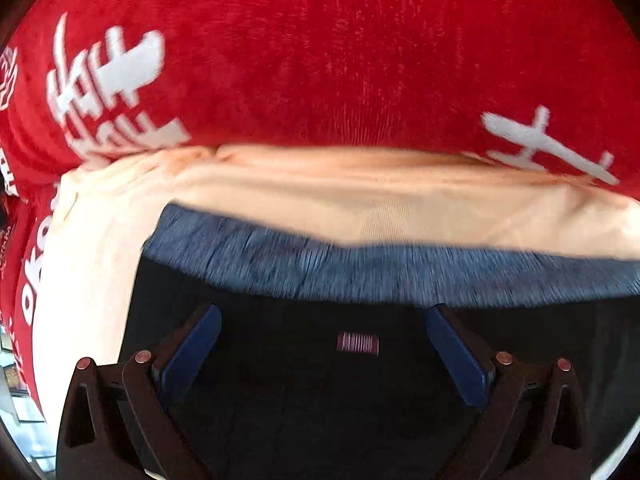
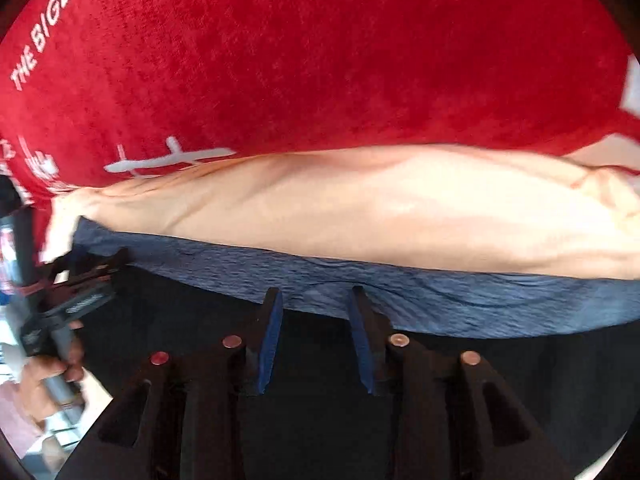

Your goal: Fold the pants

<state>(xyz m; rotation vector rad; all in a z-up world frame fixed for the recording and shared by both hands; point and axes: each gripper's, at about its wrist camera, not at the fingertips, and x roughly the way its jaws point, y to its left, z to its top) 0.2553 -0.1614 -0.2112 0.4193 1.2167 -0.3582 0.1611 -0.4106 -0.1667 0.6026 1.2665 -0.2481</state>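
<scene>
Waistband being approached by both grippers

The pants (image 1: 360, 380) are being laid dark beneath both pairs of fingers, their blue waistband (image 2: 440, 300) running crosswise just ahead. The left gripper (image 1: 322, 316) is being held wide, empty; the right gripper (image 2: 316, 300) narrower, empty, tips nearest the band.

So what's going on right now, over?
Left tongs wide open over the black pants with blue-grey waistband. Right tongs partly open at the waistband, nothing gripped. Cream cloth and red printed fabric lie beyond.
</scene>
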